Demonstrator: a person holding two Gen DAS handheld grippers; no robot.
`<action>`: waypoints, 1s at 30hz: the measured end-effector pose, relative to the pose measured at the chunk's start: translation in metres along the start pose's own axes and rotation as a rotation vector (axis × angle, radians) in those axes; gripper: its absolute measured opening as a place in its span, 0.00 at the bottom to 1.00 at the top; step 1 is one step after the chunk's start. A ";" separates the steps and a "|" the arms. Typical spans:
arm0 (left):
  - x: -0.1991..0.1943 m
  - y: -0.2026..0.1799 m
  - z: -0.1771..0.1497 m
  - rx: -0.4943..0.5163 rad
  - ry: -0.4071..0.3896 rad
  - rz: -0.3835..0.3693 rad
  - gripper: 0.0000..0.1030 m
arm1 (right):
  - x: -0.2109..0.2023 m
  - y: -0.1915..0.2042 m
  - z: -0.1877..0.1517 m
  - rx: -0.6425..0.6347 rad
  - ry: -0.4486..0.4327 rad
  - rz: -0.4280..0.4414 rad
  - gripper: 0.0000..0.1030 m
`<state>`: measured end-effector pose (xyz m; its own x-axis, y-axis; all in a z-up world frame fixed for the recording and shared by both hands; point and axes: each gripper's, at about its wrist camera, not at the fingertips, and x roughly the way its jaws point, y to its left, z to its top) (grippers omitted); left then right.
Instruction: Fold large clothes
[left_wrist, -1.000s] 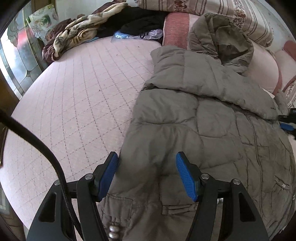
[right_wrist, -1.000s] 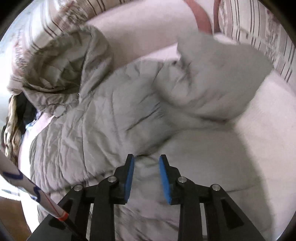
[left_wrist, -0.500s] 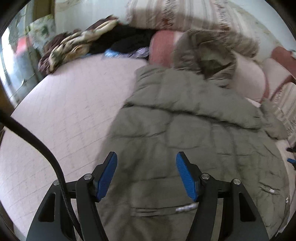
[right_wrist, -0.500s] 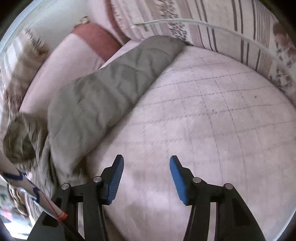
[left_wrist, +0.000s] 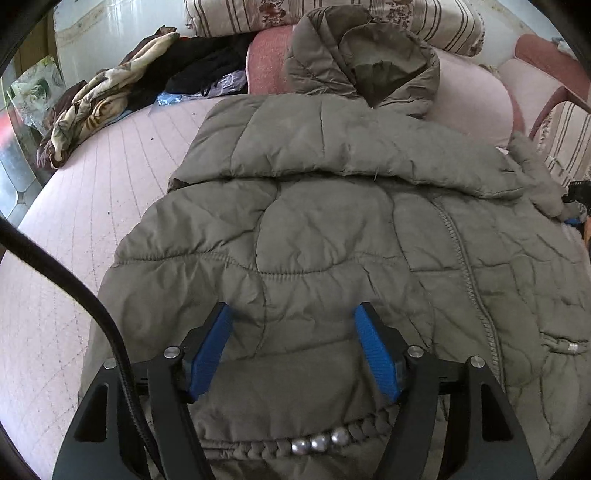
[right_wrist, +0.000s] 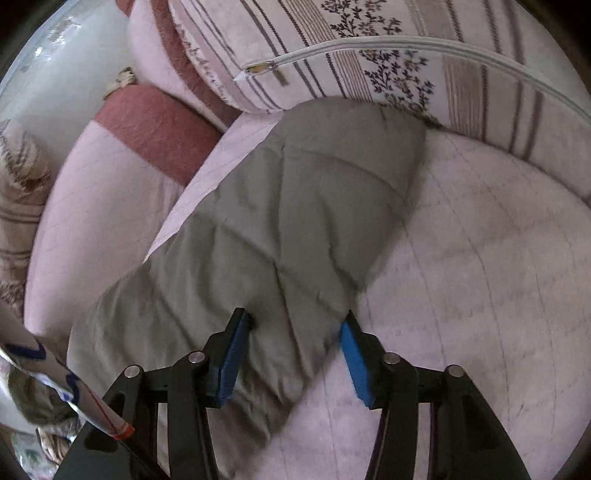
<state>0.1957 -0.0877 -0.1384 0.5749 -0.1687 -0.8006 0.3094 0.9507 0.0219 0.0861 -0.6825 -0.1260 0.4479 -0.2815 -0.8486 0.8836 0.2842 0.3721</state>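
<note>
- One quilted olive jacket (left_wrist: 332, 229) lies spread on the pink bed (left_wrist: 92, 229). Its hood (left_wrist: 365, 55) rests against the pillows at the far end, its hem with a beaded cord (left_wrist: 317, 443) is nearest the left camera.
- Its left sleeve (left_wrist: 332, 147) already lies folded across the chest. Its right sleeve (right_wrist: 288, 236) now stretches out flat on the mattress toward the striped cushion (right_wrist: 369, 55); a second ago, in the right wrist view, it was a bunched heap on the body.
- The right hand-held gripper (right_wrist: 295, 343) has swung out over that sleeve. Its jaws have just been closing, but the frame shows them spread either side of the sleeve's near part; no pinch on the cloth is visible yet.
- The left hand-held gripper (left_wrist: 293, 347) has moved across over the lower body panel, jaws spread a little wider, holding nothing.
- My reading: the right sleeve is laid out for folding in, and a grip on it looks imminent.
</note>
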 end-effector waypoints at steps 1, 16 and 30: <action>0.001 -0.002 0.000 0.006 -0.002 0.010 0.68 | -0.002 0.003 0.005 -0.003 0.002 -0.016 0.14; -0.066 0.032 0.007 -0.069 -0.116 -0.052 0.68 | -0.222 0.205 -0.070 -0.489 -0.267 0.132 0.07; -0.084 0.170 0.023 -0.407 -0.140 0.143 0.68 | -0.127 0.320 -0.359 -1.006 0.118 0.181 0.12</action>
<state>0.2175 0.0821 -0.0534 0.6960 -0.0353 -0.7172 -0.0875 0.9872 -0.1335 0.2631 -0.2267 -0.0339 0.4990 -0.0818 -0.8627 0.2564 0.9649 0.0568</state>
